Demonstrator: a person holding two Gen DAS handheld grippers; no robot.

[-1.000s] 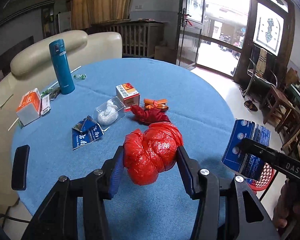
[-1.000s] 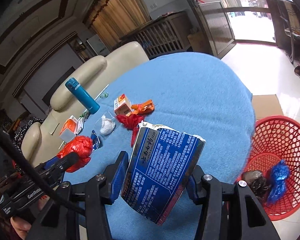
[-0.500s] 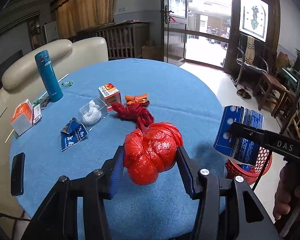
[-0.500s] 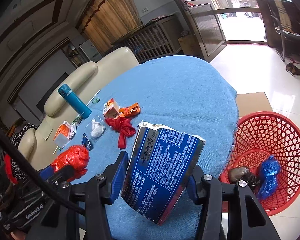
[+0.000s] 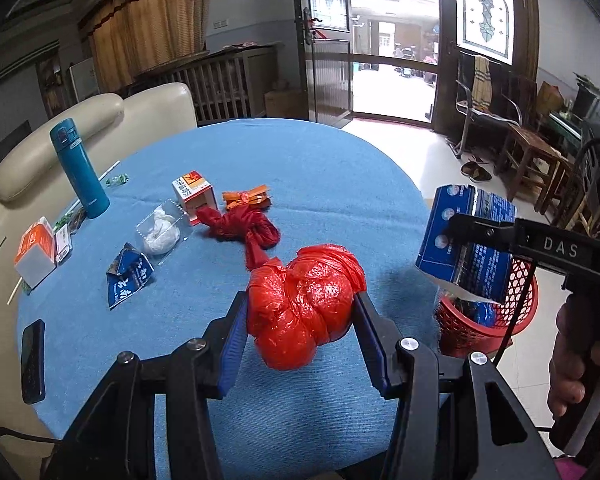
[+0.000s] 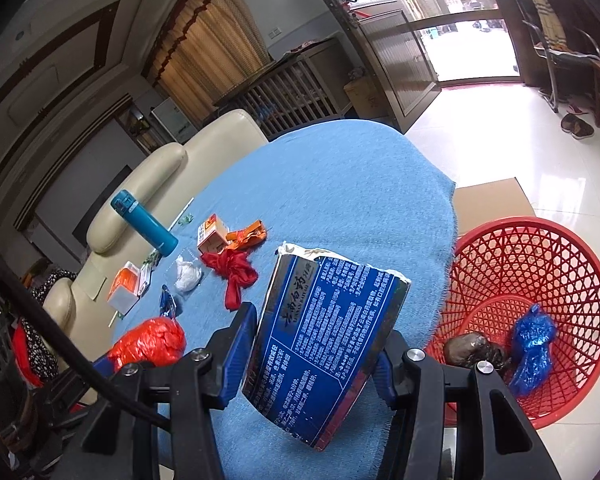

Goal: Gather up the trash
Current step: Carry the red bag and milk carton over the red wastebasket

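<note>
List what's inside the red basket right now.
In the red basket: a knotted blue bag and a dark wrapped lump. The right gripper and its blue box cover the basket's near-left part.

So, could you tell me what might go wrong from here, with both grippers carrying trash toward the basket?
1. The blue box is held over the table edge, not yet above the red basket; released now, it would likely miss.
2. The right gripper pinches it only by the sides, tilted, so it may slip.
3. The red bag in the left gripper is soft and bulging, and could squeeze out.
</note>
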